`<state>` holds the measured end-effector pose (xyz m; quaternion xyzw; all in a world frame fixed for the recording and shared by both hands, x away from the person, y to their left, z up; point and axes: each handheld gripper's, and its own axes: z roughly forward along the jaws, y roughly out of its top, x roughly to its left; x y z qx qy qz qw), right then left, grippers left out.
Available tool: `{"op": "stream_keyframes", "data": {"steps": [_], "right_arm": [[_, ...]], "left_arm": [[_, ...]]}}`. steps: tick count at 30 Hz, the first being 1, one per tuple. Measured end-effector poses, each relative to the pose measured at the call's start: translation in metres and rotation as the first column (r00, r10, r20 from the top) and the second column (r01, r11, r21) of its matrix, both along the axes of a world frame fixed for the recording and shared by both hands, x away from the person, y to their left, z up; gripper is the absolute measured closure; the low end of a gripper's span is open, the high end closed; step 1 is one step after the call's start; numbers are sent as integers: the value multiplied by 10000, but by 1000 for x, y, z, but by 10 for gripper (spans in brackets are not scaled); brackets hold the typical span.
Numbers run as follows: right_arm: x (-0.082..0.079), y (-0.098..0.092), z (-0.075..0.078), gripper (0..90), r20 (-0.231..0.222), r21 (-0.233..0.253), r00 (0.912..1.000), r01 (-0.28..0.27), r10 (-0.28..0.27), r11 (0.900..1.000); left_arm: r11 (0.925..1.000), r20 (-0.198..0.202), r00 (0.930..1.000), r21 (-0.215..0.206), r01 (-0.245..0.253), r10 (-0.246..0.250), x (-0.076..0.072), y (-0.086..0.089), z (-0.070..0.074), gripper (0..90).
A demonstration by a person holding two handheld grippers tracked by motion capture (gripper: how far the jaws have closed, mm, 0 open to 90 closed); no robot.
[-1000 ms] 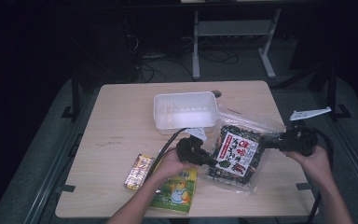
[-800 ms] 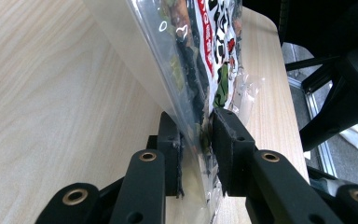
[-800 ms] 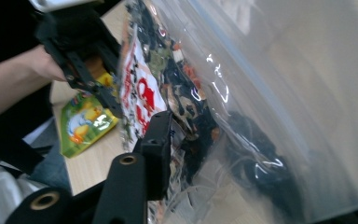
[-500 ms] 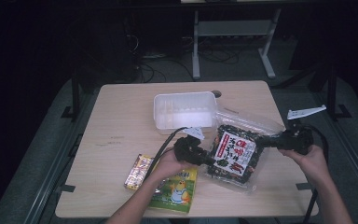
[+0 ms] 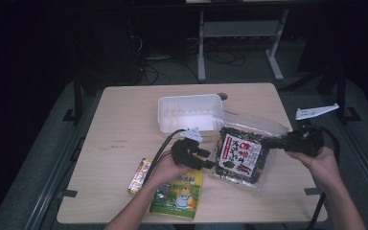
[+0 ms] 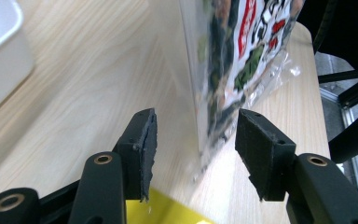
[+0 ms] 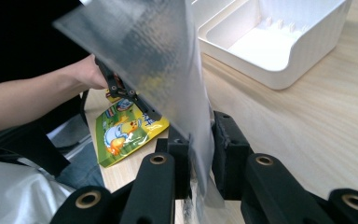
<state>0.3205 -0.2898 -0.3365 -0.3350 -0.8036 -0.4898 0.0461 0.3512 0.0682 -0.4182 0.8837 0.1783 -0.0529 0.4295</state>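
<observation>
— Clear plastic, crinkly: the see-through snack bag with the red-and-white label and dark contents hangs tilted over the pale wooden table, just toward five o'clock of the white rectangular plastic tub.

— Who has hold of it?

— The right claw does. In the right gripper view its jaws are pinched on the bag's clear edge film. The left claw has its jaws spread wide, with the bag's lower edge between them but touching neither pad, as far as I can judge; that edge is blurred there.

— So which step is this?

— I'd call it the hand-over or two-handed grip: one side is secured, the other not yet taken. Perhaps the bag is bound for the tub, which looks empty.

— And the next move?

— The left claw needs to close squarely on the seam, not the bulging middle, so the film doesn't slip. The flat yellow-green packet with the cartoon duck lies at six o'clock under the left hand, with a small gold-wrapped bar just beside it at nine; both are untouched.
</observation>
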Motion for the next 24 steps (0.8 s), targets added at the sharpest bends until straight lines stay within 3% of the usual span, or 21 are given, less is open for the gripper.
{"op": "stream_keyframes", "data": {"steps": [2,10,15,24], "right_arm": [[-2,3,7,784,189,-217,9998,87,-83,9997],[-3,4,18,784,420,-257,9986,341,-330,9991],[-1,4,27,784,615,-344,9966,575,-553,9978],[1,7,39,783,1012,-472,9914,879,-828,9950]], "left_arm": [[9999,144,9998,20,-118,118,-4,7,3,468],[9986,438,9983,352,-388,372,-15,20,5,444],[9979,409,9975,293,-580,568,-21,31,7,404],[9938,578,9939,551,-969,937,-32,49,8,342]]}}
